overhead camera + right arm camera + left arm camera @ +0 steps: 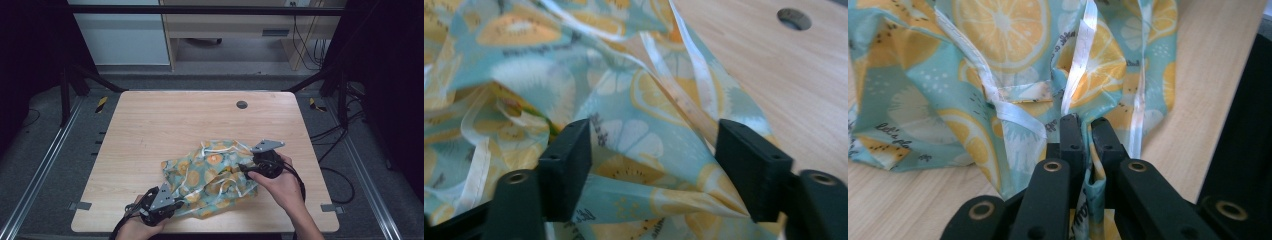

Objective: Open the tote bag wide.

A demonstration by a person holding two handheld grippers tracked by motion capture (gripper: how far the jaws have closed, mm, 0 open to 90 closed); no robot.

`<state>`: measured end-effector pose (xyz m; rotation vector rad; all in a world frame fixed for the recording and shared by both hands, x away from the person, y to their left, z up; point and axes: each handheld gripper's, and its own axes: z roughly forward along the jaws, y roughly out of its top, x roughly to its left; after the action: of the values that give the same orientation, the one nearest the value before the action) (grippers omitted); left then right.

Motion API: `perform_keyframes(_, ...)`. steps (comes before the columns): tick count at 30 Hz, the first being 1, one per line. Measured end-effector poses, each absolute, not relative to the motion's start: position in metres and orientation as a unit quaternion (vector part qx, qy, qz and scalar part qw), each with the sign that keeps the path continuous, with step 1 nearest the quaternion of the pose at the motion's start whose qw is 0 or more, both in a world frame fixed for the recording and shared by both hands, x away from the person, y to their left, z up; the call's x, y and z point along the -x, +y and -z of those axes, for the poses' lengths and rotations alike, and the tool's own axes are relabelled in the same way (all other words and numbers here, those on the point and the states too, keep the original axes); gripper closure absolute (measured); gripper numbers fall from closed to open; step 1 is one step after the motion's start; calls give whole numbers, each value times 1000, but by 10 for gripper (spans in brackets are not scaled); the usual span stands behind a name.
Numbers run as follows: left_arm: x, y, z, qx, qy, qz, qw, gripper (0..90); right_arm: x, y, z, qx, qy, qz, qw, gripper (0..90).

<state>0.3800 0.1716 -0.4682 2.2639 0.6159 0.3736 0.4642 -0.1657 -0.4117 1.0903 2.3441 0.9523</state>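
Note:
A crumpled teal cloth bag (212, 175) printed with orange and lemon slices, with white ribbon straps, lies on the near half of the wooden table (165, 120). My left gripper (172, 202) is at its near left corner, shut on a fold of the cloth (1095, 182). The printed cloth (998, 75) spreads out beyond the jaws. My right gripper (245, 169) is at the bag's right side, held by a hand. Its jaws stand wide open around a raised fold of the cloth (649, 145), one fingertip (569, 160) on each side.
A round dark cable hole (242, 104) sits near the table's far edge and also appears as the hole (794, 18) in the right gripper view. Metal frame rails and cables run along both sides of the table. Bare wood lies beyond the bag.

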Motion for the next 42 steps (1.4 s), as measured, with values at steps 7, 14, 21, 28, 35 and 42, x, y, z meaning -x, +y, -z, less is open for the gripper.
perform_keyframes(7, -396, 176, 469, -876, 263, -166, 370, 857, -463, -171, 420, -366, 847, -331, 200, 660)
perform_keyframes(14, -409, 178, 466, -869, 274, -180, 370, 856, -470, -174, 417, -360, 829, -376, 205, 730)
perform_keyframes(21, -419, 179, 464, -861, 286, -185, 378, 856, -482, -174, 420, -357, 829, -381, 199, 854)
perform_keyframes(28, -426, 178, 461, -854, 295, -188, 385, 842, -488, -176, 421, -361, 822, -392, 200, 895)
perform_keyframes(35, -437, 173, 466, -858, 301, -181, 376, 837, -504, -179, 433, -380, 823, -375, 194, 899)
perform_keyframes(42, -441, 176, 477, -867, 303, -173, 357, 845, -514, -185, 448, -393, 830, -348, 188, 900)
